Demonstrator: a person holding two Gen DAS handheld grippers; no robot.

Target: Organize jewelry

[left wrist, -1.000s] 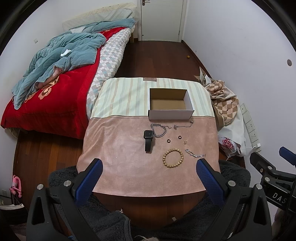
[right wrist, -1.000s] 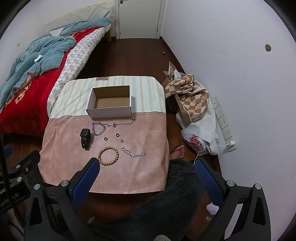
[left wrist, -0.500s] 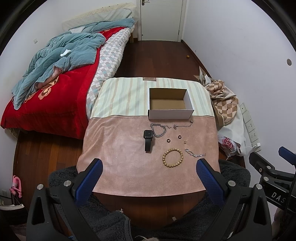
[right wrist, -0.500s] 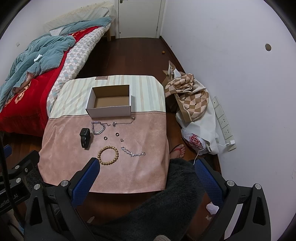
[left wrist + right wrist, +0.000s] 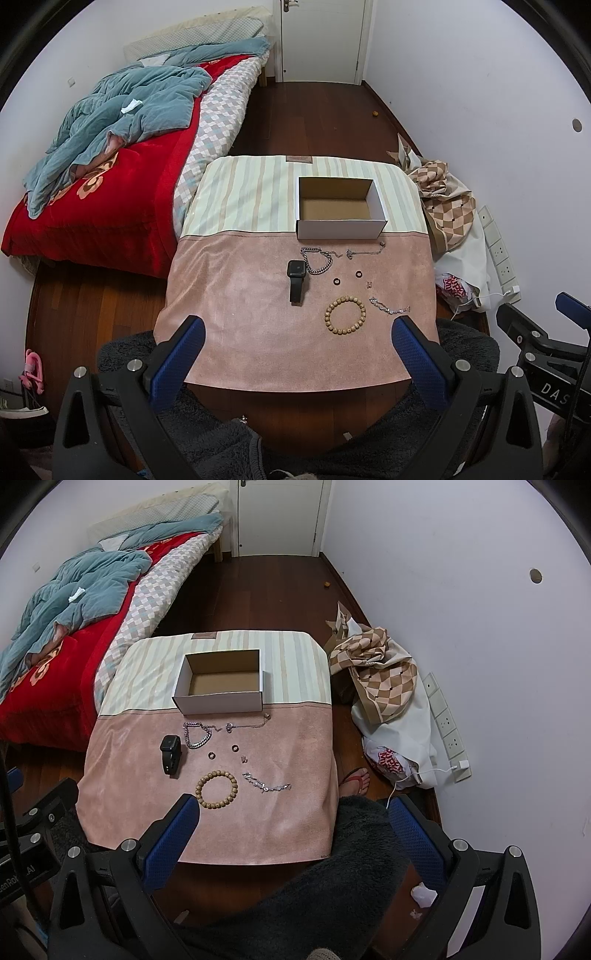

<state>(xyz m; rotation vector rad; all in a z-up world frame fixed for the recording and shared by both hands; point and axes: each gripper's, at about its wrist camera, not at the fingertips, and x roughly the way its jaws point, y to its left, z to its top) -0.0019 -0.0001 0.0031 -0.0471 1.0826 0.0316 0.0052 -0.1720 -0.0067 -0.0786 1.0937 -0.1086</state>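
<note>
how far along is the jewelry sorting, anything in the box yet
Nothing looks done: the cardboard box is empty. Nothing is in hand; the left gripper and right gripper are open, short of the table. Left to do: watch, bead bracelet, chains and rings on the pink cloth.

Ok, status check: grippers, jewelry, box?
Left gripper and right gripper open, holding nothing, short of the table. Box empty. Bead bracelet, watch and chains on the cloth. Nothing blocking.
</note>
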